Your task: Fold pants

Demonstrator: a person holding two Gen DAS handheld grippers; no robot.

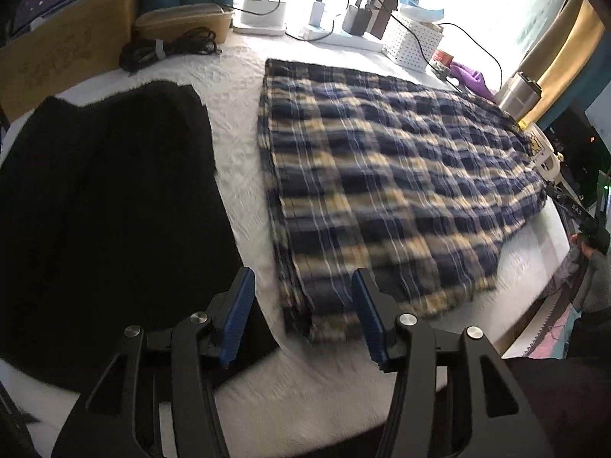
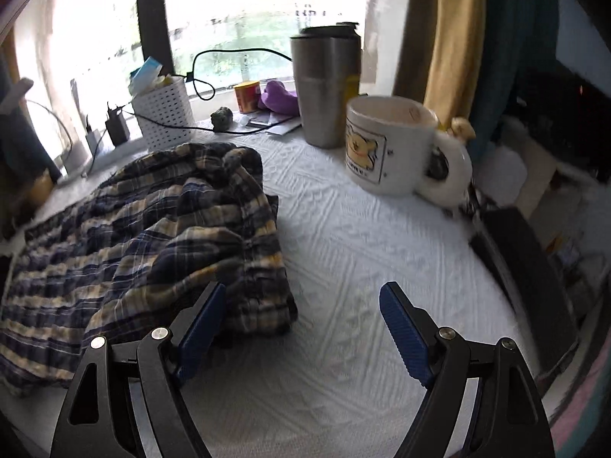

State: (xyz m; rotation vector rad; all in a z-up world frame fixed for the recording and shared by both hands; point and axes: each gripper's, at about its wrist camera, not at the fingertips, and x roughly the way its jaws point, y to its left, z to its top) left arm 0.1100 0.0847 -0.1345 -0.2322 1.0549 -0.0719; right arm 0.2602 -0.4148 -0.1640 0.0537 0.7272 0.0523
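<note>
Blue, navy and cream plaid pants [image 1: 382, 175] lie spread on the white textured table cover [image 1: 236, 141], leg ends toward the near edge. My left gripper [image 1: 301, 278] hovers over their near left corner, open, with nothing between its blue pads. In the right wrist view the bunched waist end of the pants [image 2: 160, 236] lies to the left. My right gripper [image 2: 301, 292] stands wide open just right of that end. Its left finger [image 2: 202, 320] is over the plaid edge and its right finger [image 2: 404, 328] over bare cover. It holds nothing.
A black garment [image 1: 107, 198] lies left of the pants. At the back by the window: a cardboard box [image 1: 65, 45], chargers and cables [image 1: 332, 19], a white perforated basket [image 2: 164, 112], a steel tumbler [image 2: 324, 87] and a white mug [image 2: 397, 145]. The table edge runs at the right.
</note>
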